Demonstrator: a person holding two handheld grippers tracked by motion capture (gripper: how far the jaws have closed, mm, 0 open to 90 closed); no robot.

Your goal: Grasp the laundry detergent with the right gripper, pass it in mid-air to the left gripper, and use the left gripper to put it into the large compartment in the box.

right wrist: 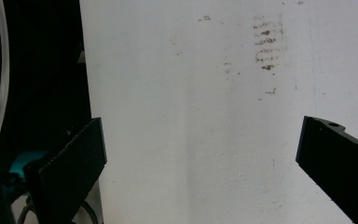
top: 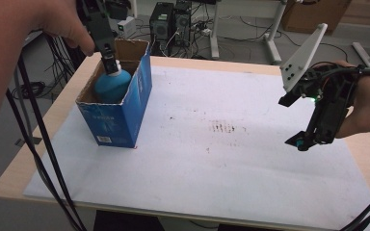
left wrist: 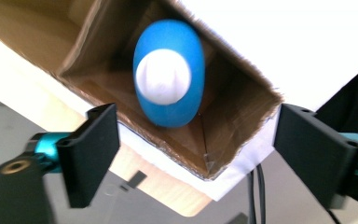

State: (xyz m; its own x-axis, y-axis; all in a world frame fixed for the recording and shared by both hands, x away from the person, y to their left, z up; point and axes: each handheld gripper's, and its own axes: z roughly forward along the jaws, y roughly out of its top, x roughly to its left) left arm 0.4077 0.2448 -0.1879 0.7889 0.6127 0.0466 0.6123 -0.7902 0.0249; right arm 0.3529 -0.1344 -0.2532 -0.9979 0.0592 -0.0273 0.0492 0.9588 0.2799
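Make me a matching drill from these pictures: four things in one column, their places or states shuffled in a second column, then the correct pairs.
Things:
1. blue object with white cap
2. cardboard box
3. left tongs
4. right tongs

Places or states:
A. open, over the bare white sheet with its brown smudges
B. standing open-topped at the table's far left
C. open, above the box's mouth
D. resting inside the box

Pairs: 1-D, 2-B, 3-C, 4-A
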